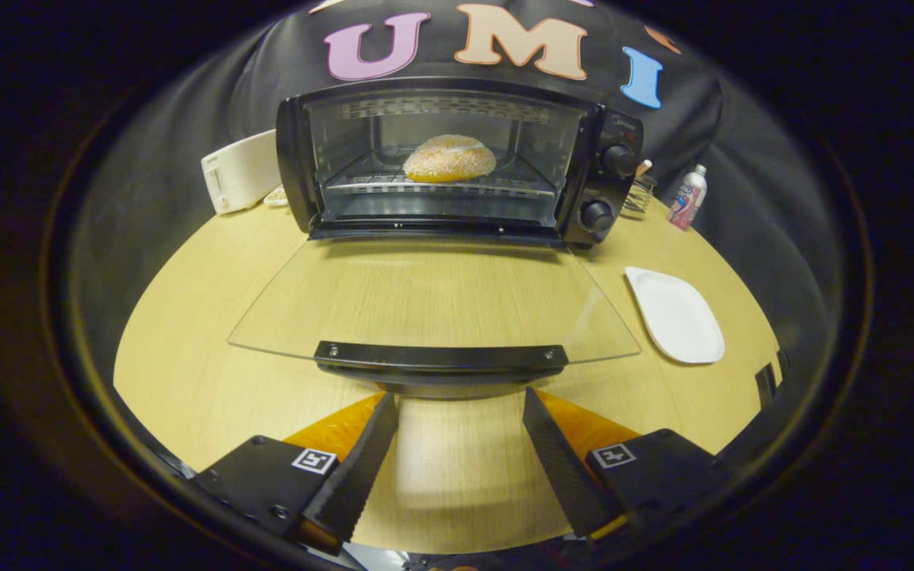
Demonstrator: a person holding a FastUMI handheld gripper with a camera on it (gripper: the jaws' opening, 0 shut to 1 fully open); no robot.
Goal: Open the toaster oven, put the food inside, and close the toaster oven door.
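The gripper sits low and nearest, its jaws spread wide with nothing between them but bare wooden surface; each of the two black fingers has a serrated inner face and orange backing. Just ahead of the fingertips hangs the black handle of the oven door, close to the tips but not gripped. The glass door lies fully open and flat, reaching from the handle back to the oven's front edge, with the wood grain showing through it. To the right of the door, apart from it, a white plate rests on the surface. Beyond the door stands the black toaster oven, its two knobs on the right side panel. Inside, a round sesame bun sits on the wire rack, about centred. Far left, beside the oven, is a white toaster; far right, behind the oven, stands a small bottle with a white cap.
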